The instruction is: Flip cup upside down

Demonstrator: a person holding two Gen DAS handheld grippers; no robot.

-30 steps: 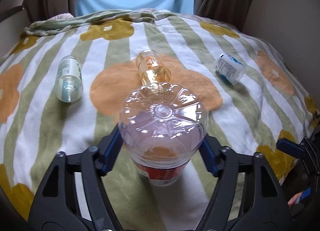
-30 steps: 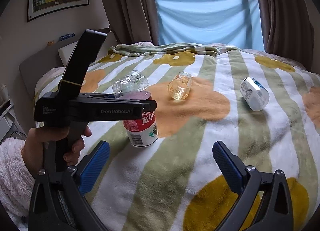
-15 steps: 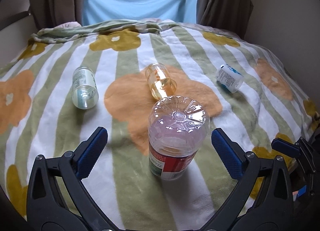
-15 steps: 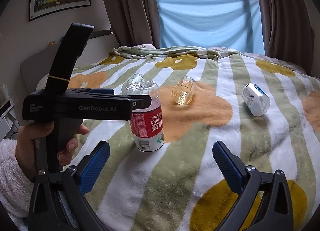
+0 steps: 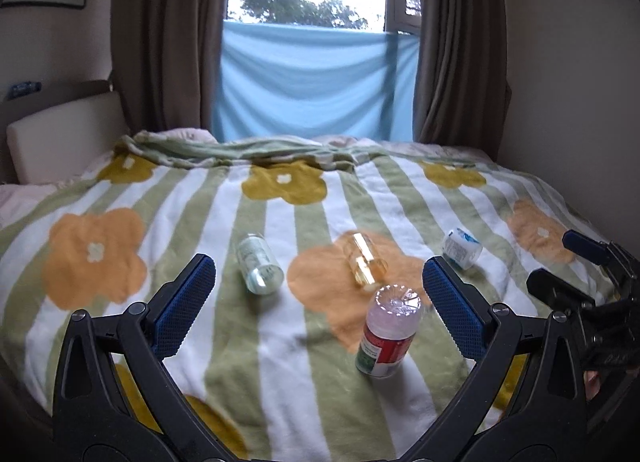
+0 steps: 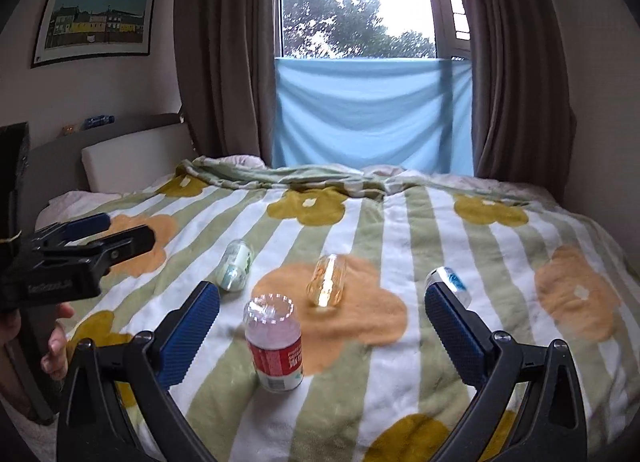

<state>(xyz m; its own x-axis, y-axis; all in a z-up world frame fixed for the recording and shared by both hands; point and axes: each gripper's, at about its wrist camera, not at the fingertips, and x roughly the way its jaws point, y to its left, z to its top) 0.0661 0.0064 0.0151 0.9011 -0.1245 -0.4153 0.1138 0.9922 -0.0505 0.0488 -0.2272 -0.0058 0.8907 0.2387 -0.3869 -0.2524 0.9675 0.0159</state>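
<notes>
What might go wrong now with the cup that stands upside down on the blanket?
The red-labelled cup stands inverted and leans slightly on the soft blanket, so it may tip. The left gripper is open and clear of it; bumping the bed could topple it. Three other cups, such as the amber cup, lie on their sides and may roll.

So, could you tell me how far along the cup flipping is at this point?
Done: the red-labelled cup stands base-up on the blanket. In hand: nothing; the left gripper and right gripper are open and clear of it. Left: possibly the three containers lying on their sides, green, amber, white.
</notes>
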